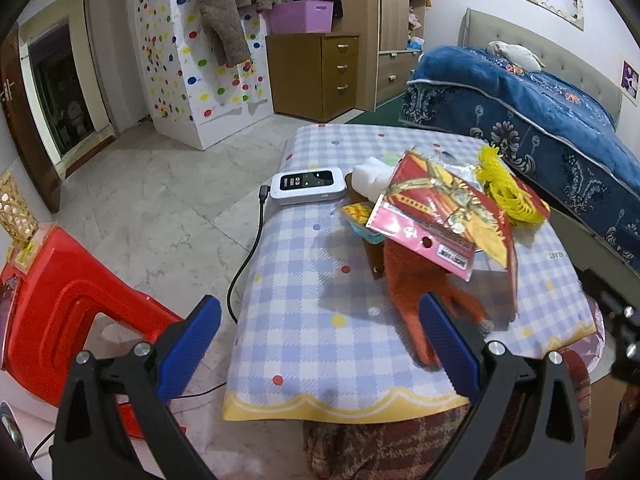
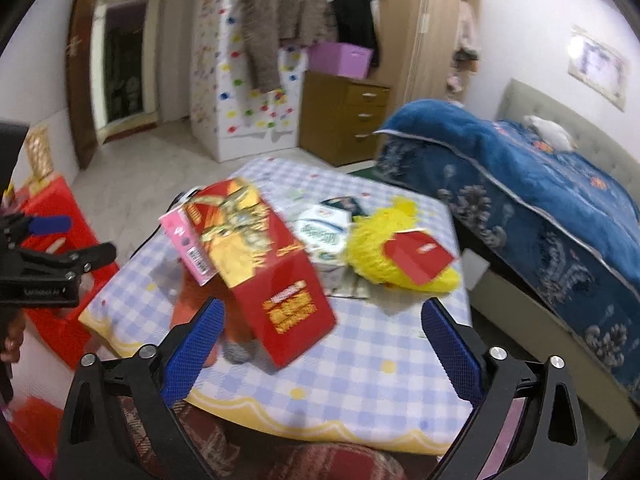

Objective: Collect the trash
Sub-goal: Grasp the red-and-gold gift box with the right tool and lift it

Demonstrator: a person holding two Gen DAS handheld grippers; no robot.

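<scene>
Trash: a loose pile on the bench [image 1: 304,344], all of it at the middle to far half of the checked cloth; nothing appears collected yet.
Left gripper [image 1: 320,332]: fingers spread wide and empty, held over the near edge of the bench, short of the pile.
Right gripper [image 2: 320,332]: fingers released and empty, above the near edge of the bench, its left finger just in front of the red carton.
Red carton [image 2: 264,268]: nearest item of the pile, tilted, leaning on an orange object [image 1: 416,280] beneath it; view is blurred.
Tissue pack [image 2: 324,236]: behind the red carton, lying flat.
Yellow mesh [image 2: 384,248]: right of the tissue pack, with a small red card [image 2: 416,256] on top.
White device [image 1: 308,186]: at the far left edge of the bench, cable attached; judged not trash.
Bin: no receptacle identifiable in either view.
Progress: start of task; every item remains to be picked, judged from the pile lying intact.
</scene>
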